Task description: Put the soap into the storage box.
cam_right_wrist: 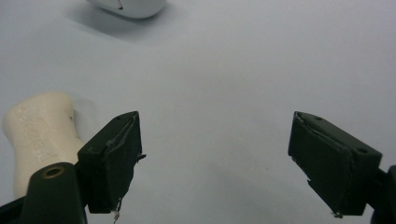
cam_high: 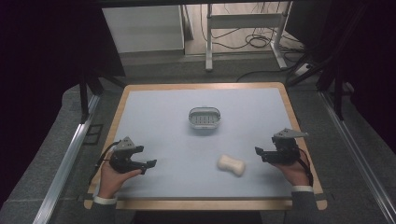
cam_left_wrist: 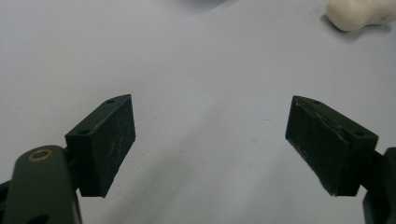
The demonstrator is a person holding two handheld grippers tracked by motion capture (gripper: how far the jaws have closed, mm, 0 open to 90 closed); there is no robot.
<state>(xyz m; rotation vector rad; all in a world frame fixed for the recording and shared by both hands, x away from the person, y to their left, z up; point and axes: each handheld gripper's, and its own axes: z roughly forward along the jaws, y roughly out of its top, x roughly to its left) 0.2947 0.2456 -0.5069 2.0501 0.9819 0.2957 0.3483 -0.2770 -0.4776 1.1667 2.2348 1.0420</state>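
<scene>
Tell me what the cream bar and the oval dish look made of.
Cream bar: likely soap, matte and waxy, with faint embossed lettering and a pinched waist. Oval dish: probably hard plastic, smooth, slightly glossy white rim, slotted base.

The soap bar looks waxy and matt, cream-toned – the dish seems glossy plastic. The table shows a wooden rim around a smooth matt mat.
</scene>
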